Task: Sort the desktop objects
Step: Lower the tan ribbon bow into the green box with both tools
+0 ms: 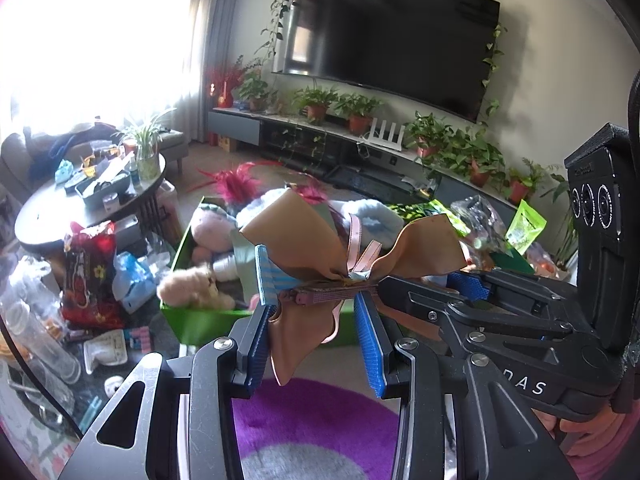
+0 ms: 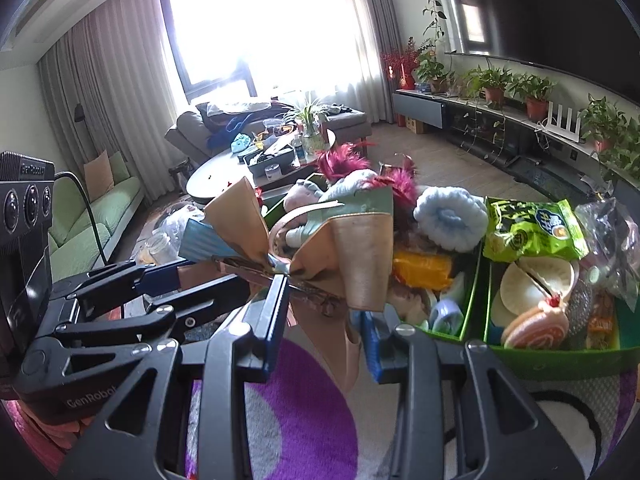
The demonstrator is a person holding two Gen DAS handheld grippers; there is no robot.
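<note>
Bow hair clip [image 1: 352, 252]: tan ribbon with satin sheen, smooth. Rug [image 1: 316, 424]: purple pile, fuzzy and matt. Left gripper [image 1: 316, 344]: matt black plastic, ribbed blue pads. Snack bag [image 2: 536, 232]: glossy green plastic film.

Left gripper [image 1: 316, 316] gripped brown ribbon bow [image 1: 352, 240] by dark clip bar [image 1: 332, 292], blue pads on either side. Right gripper [image 1: 460, 288] reached in from right, its tips at same bow. Behind bow: green box [image 1: 192, 312] holding plush toys [image 1: 208, 228]. Purple rug [image 1: 316, 420] below. Round table [image 1: 48, 208] at left, cluttered. Television [image 1: 392, 36] on wall, potted plants [image 1: 356, 108] beneath.
</note>
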